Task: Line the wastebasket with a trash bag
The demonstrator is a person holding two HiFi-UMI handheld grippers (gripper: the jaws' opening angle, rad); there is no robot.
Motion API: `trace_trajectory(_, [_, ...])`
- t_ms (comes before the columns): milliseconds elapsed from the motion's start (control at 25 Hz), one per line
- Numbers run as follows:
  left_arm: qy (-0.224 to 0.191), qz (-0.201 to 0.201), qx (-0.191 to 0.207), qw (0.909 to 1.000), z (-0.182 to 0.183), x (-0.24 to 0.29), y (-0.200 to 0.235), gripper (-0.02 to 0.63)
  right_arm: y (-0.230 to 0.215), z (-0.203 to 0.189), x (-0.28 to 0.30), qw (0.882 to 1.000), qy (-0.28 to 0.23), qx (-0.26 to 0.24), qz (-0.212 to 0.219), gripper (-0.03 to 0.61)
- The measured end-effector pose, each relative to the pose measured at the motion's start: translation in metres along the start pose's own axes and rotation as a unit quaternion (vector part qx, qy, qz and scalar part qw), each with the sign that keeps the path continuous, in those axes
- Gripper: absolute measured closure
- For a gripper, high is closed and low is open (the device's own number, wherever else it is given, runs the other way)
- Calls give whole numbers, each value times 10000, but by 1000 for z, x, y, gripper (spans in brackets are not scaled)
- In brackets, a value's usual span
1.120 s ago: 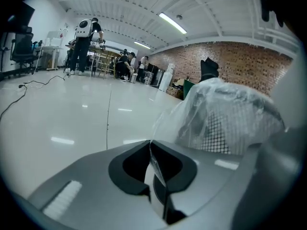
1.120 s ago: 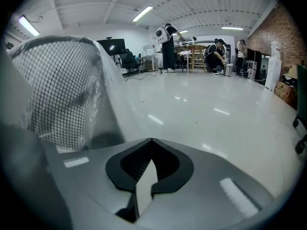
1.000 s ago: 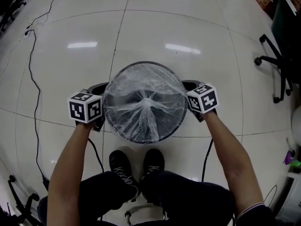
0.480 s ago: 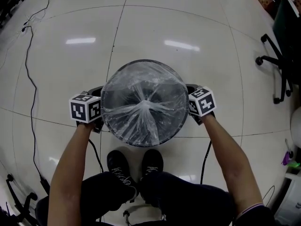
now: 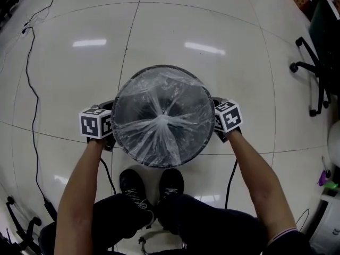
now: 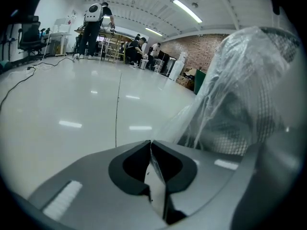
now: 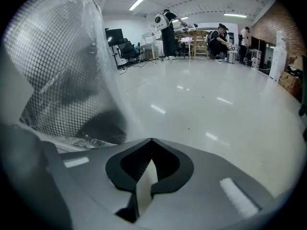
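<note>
Mesh wastebasket [image 5: 159, 165] on glossy floor [image 5: 186, 25], with clear trash bag [image 5: 162, 122] stretched over its rim and gathered above its centre. Left gripper [image 6: 150, 143] at wastebasket's left, right gripper [image 7: 152, 140] at its right, both pinched shut on bag film.

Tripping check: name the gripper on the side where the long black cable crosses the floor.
The left gripper, beside the wastebasket; the cable snakes past it. The right gripper's side shows an office chair instead.
</note>
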State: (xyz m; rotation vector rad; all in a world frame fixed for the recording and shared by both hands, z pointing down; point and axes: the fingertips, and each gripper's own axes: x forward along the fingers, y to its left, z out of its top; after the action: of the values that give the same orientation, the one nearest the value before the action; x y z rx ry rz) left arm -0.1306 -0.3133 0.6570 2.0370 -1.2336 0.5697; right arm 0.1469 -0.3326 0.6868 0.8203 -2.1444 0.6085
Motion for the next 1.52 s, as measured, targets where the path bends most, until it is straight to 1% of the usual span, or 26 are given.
trace_trajectory(160, [139,26,19,9999,-6,5,1,600,7,-1,6,9999,51,68,126,577])
trace_trajectory(320, [123,3,23,9999,-5,4,0,600,7,-2,7,9998,70,130,135,577])
trace_trajectory(360, [97,-43,11,9999,-4,3,0,598,6,-3,6,9997,54,181,138,569])
trace_trajectory(400, [67,-108,-4,9999,-2,1,-1,593,3,-1,4,9996,11,243,140,546])
trace_trajectory(480, [-4,-218,-31,9998,3,-5,-1,549,-3,5,-2,9990,-168,386,128,493])
trace_trajectory(600, [-89,-231,-7,9997,8,-17,0,512,-10,15,-15,9970,-491,589,114,457])
trace_trajectory(720, [-137,-220,80,9996,13,-32,0,503,-13,25,-37,9943,-762,733,140,433])
trace_trajectory(840, [-92,-228,177,9995,14,-51,-2,502,-15,32,-64,9894,-1033,1004,191,423])
trace_trajectory(960, [-44,-182,279,9994,18,-70,-1,502,-22,35,-91,9875,-1150,1077,45,421])
trace_trajectory(1080, [-142,-59,349,9993,29,-92,-1,502,-25,47,-120,9859,-1350,975,-177,428])
trace_trajectory(1200, [-342,35,480,9983,48,-115,-8,502,-12,72,-150,9847,-1601,634,-283,487])
trace_trajectory(1280, [-502,12,631,9967,65,-131,-20,502,2,96,-171,9827,-1794,343,-321,532])
trace_trajectory(1400, [-708,-116,906,9933,91,-156,-46,503,33,132,-199,9789,-2032,-76,-208,577])
trace_trajectory(1520, [-847,-238,1113,9899,109,-176,-73,505,74,159,-211,9781,-2022,-495,84,577])
